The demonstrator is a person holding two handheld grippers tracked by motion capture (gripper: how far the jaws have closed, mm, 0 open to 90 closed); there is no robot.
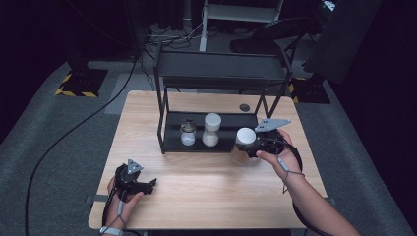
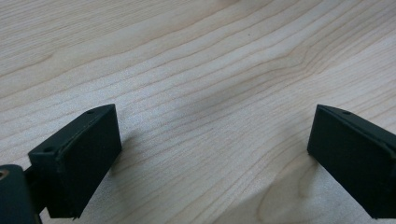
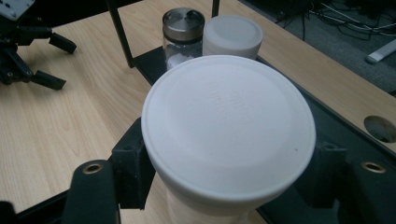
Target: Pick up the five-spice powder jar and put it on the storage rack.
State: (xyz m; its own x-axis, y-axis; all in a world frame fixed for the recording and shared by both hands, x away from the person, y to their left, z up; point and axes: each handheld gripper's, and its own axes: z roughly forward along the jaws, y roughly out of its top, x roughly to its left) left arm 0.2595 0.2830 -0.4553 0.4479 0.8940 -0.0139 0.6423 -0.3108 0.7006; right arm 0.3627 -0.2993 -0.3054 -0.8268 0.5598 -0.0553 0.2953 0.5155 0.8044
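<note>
My right gripper (image 1: 252, 146) is shut on a jar with a white lid (image 1: 245, 135) and pale brownish contents, held upright at the front right corner of the black rack's lower shelf (image 1: 172, 140). In the right gripper view the lid (image 3: 229, 126) sits between the two jaws. Whether the jar rests on the table cannot be told. On the lower shelf stand a small glass jar with a metal lid (image 1: 187, 132) (image 3: 183, 32) and a white-lidded jar (image 1: 211, 129) (image 3: 232, 36). My left gripper (image 1: 149, 185) (image 2: 210, 149) lies open on the bare wood at the front left.
The black two-tier rack (image 1: 221, 69) takes up the back middle of the wooden table (image 1: 196, 187). A round cable hole (image 1: 244, 107) (image 3: 379, 128) lies behind the rack at the right. A chair and cables are on the floor beyond the table.
</note>
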